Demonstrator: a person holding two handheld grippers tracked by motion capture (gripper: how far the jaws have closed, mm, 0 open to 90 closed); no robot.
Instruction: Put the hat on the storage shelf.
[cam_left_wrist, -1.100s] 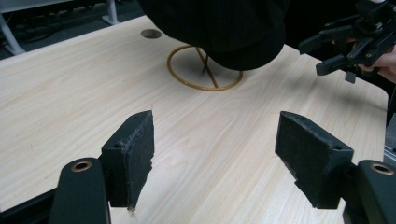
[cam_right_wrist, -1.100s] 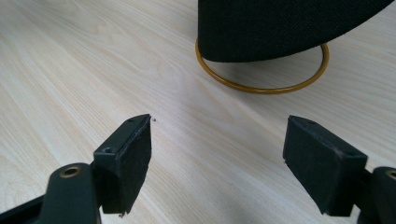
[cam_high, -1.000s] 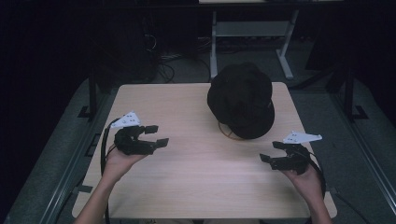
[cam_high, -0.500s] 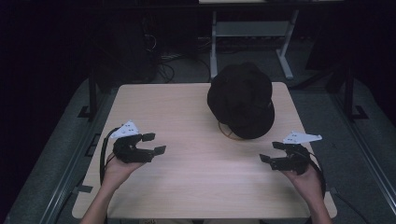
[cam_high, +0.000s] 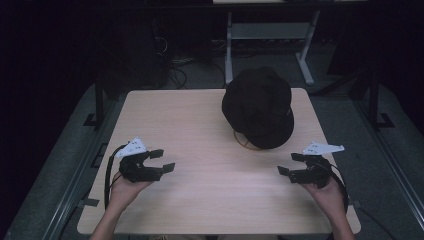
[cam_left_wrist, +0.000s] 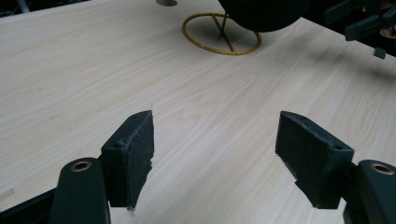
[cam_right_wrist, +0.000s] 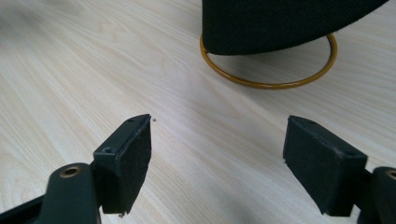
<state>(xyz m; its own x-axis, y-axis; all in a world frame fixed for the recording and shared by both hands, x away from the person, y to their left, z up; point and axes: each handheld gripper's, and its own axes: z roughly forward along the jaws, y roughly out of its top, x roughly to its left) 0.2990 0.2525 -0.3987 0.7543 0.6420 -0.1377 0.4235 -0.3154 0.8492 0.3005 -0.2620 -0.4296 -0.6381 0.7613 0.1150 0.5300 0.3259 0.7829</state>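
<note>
A black cap (cam_high: 259, 106) sits on a gold wire stand whose ring base (cam_left_wrist: 221, 34) (cam_right_wrist: 270, 79) rests on the light wood table (cam_high: 200, 130), right of centre toward the back. My left gripper (cam_high: 162, 160) hovers over the front left of the table, open, nothing between its jaws (cam_left_wrist: 217, 156). My right gripper (cam_high: 291, 163) is at the front right, just in front of the cap, also open and empty (cam_right_wrist: 217, 158). In the left gripper view the right gripper (cam_left_wrist: 369, 23) shows at the top right corner.
A white desk frame (cam_high: 270, 35) and cables (cam_high: 170, 55) stand on the dark floor behind the table. Bare wood lies between the two grippers. Table edges run close to both hands.
My left gripper has drawn back toward the front left of the table, nearer its edge. The right gripper and the cap have not moved.
</note>
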